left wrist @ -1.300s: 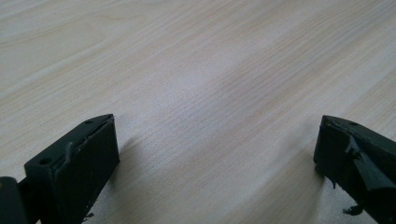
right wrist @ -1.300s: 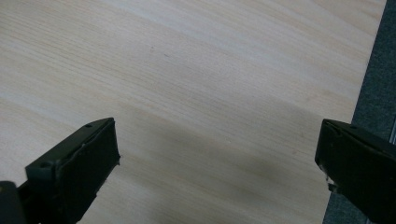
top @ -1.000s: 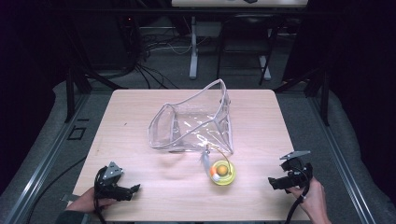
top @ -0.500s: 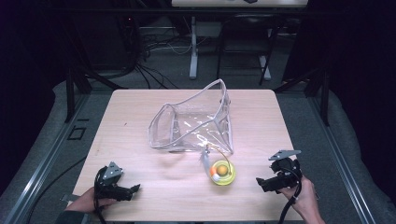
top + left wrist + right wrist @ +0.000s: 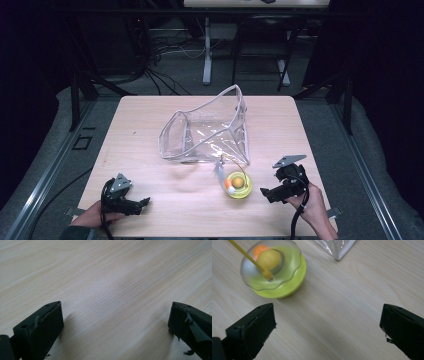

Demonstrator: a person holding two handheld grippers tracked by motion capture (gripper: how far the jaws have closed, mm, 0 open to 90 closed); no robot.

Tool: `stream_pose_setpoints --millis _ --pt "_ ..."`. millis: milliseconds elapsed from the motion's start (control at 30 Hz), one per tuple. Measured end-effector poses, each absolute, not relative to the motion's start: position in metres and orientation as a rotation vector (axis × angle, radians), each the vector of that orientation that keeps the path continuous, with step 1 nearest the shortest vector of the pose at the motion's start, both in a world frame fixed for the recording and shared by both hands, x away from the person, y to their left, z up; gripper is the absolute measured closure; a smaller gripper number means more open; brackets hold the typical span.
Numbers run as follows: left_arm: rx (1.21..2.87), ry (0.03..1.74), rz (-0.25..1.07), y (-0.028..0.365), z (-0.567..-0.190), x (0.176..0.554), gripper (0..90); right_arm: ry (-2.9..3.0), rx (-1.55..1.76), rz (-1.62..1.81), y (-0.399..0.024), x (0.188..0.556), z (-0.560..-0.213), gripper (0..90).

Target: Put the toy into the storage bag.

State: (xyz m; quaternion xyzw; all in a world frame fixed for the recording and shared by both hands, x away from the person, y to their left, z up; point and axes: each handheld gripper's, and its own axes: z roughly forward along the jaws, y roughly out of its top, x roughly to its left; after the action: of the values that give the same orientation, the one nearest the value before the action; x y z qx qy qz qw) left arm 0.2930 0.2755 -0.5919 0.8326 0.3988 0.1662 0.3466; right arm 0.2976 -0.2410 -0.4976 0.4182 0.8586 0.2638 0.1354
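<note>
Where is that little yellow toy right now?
In the high view, the yellow toy sits on the table right of centre, just in front of the clear bag, left of the right gripper.

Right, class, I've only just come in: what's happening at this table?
A person sits at a wooden table with tongs in each hand. The right tongs are open, low over the table, pointing at a small yellow-green toy with a clear domed top and balls inside; they hold nothing. The left tongs, also open and empty, sit near the front left corner over bare wood. A clear plastic pouch stands open just behind the toy.
</note>
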Motion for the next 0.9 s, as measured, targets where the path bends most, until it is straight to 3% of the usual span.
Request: stream_pose_setpoints --millis 900 --pt "2.159 1.035 0.43 0.275 -0.592 0.293 0.0 2.58 1.036 0.875 -0.193 0.308 -0.475 0.0"
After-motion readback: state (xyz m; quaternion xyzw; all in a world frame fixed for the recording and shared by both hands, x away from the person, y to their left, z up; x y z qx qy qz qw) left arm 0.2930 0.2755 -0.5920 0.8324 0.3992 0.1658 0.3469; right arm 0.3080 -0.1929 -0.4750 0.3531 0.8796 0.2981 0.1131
